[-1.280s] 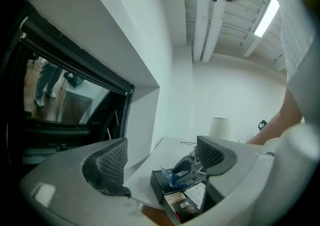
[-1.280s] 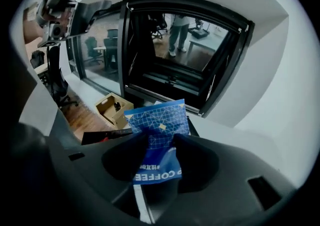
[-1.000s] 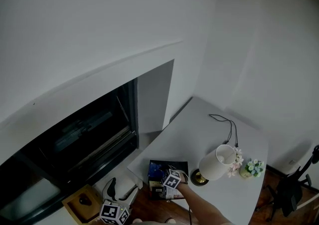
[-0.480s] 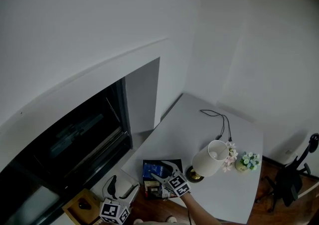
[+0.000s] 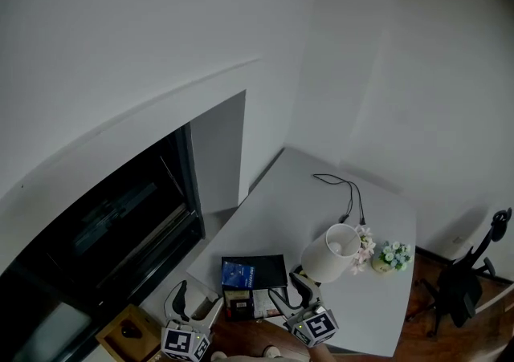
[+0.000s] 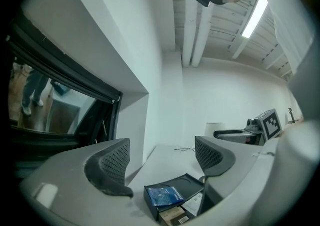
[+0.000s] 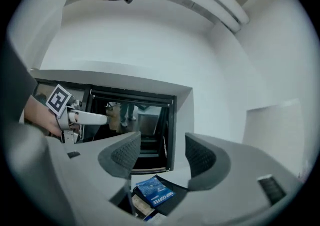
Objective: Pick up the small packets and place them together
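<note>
A black box (image 5: 265,270) lies open near the front edge of the white table (image 5: 321,208). A blue coffee packet (image 5: 238,274) rests on it. A brown packet (image 5: 239,301) and a white packet (image 5: 269,305) lie just in front of it. My right gripper (image 5: 289,292) hovers right of the packets, its jaws closing with nothing between them. In the right gripper view the blue packet (image 7: 154,191) lies below the right gripper (image 7: 159,157). My left gripper (image 5: 195,304) is open and empty off the table's left. In its own view the left gripper (image 6: 162,162) faces the blue packet (image 6: 164,194).
A white lamp (image 5: 331,253) lies tipped beside small flower pots (image 5: 392,256), with a black cable (image 5: 347,192) behind them. A dark glass opening (image 5: 104,232) fills the wall at left. A wooden box (image 5: 128,328) sits low at left.
My right gripper has drawn back from over the packets toward the table's near edge and right. Its jaws stand apart and empty. The left gripper has stayed put.
</note>
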`<state>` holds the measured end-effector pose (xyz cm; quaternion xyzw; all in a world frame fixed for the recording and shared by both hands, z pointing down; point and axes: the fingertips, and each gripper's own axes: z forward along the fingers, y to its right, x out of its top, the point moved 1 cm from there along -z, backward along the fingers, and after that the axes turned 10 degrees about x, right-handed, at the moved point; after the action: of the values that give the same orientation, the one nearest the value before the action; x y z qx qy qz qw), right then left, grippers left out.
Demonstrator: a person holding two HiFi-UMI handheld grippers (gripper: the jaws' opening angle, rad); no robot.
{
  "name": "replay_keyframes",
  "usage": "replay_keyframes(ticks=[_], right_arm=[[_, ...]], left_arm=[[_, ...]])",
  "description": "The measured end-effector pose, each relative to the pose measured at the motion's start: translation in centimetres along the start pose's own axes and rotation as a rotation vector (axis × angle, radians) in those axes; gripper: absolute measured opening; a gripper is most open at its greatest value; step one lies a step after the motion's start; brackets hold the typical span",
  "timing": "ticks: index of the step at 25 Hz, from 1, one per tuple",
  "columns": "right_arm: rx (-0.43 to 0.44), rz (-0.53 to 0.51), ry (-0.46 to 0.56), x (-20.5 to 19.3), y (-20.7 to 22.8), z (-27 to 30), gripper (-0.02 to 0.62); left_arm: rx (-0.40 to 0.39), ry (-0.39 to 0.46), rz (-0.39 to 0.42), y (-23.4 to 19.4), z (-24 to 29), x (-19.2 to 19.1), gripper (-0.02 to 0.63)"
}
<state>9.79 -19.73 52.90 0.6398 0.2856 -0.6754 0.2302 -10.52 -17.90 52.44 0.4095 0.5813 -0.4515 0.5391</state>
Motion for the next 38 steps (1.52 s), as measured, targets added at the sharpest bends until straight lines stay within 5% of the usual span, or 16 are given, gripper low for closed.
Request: replay_keyframes(ticks=[12, 15, 19, 27, 38], right_arm=[[0.097, -0.004, -0.076, -2.2, -2.0, 0.3, 0.268], [0.162, 0.001, -0.233, -6.4, -2.8, 1.8, 0.268], [0.353, -0.003, -0.492, -13.9, -5.1, 4.0, 0.268], [0.673, -0.109, -0.827, -23.9, -9.0, 7.0, 0.268], [0.770, -0.263, -1.017, -29.4, -9.9, 8.2, 0.253]], left_arm=[[-0.009, -0.005, 0.007, 0.0, -0.1, 0.1, 0.380], [0.009, -0.013, 0.005, -0.5, -0.4, -0.3, 0.380], [0.029, -0.032, 0.000, -1.3, -0.8, -0.8, 0.380], [0.054, -0.046, -0.017, -1.8, -1.7, -1.1, 0.380], [0.052, -0.054, -0.037, -0.7, -2.6, -0.6, 0.373]])
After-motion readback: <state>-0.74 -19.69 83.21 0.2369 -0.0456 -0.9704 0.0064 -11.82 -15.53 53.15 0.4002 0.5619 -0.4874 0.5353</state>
